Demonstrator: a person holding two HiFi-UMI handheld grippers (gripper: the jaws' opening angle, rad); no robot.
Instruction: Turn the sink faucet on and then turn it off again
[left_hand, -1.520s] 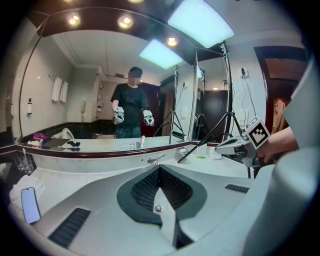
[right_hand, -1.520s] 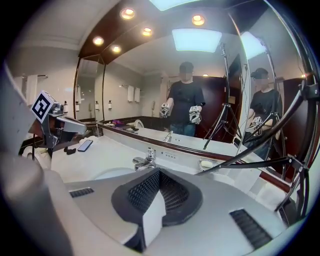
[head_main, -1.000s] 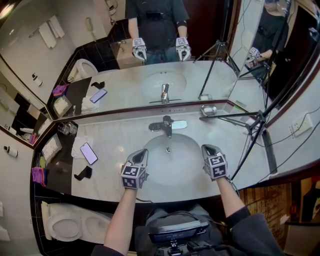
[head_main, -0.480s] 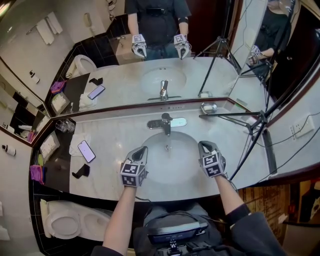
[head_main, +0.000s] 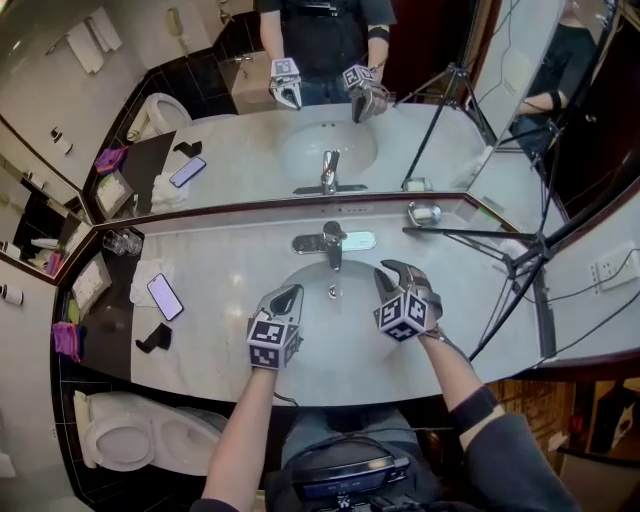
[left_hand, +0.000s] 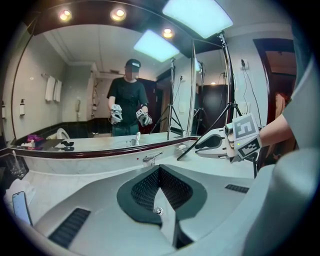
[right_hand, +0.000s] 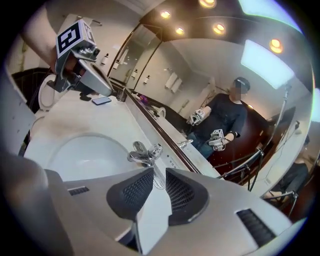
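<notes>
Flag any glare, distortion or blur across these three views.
Head view: sharp, but fisheye bows the counter edge, and the mirror doubles the faucet. Left gripper view: dark vignette round the frame, ceiling light panel blown out. Right gripper view: frame tilted, ceiling spots glare, faucet sharp.

Phone (left_hand: 20, 207) partly behind left claw (left_hand: 159, 175); purple item (head_main: 68, 340), perhaps a cloth, too small for certainty.
</notes>
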